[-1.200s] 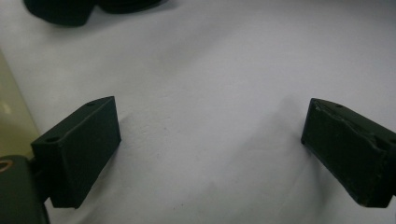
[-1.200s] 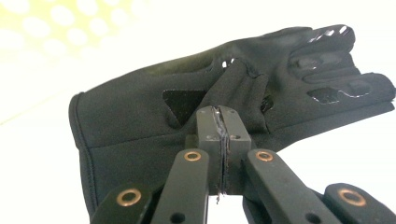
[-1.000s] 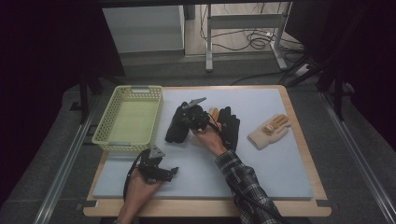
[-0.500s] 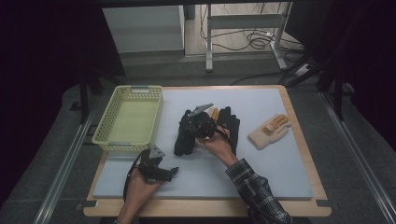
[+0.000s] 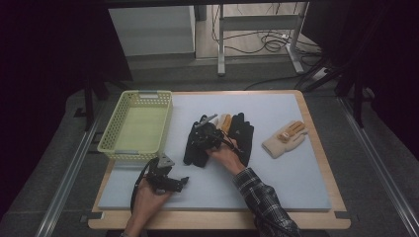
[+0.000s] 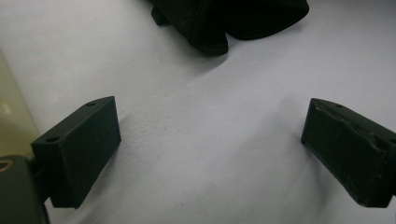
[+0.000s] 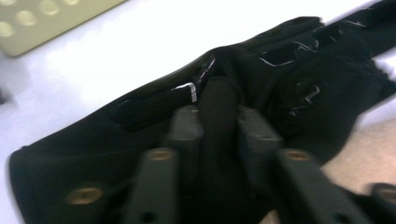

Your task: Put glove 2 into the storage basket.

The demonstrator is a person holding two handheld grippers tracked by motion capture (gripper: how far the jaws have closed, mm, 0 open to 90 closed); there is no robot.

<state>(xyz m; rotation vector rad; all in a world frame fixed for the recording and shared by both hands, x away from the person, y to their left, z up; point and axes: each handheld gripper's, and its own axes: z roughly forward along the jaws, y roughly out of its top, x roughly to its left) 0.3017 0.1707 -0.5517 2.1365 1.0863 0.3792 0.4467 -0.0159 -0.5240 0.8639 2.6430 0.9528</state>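
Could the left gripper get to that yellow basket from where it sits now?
Probably yes. The left gripper rests open on the mat just in front of the basket, with nothing between them; the black gloves lie off to its side.

In the right gripper view the black glove (image 7: 140, 140) is smeared by motion blur, so the fold of cloth between the jaws seems pinched, though that is hard to confirm. In the high view the right gripper (image 5: 207, 137) covers part of that glove. The left gripper view cuts the glove off at its top edge.
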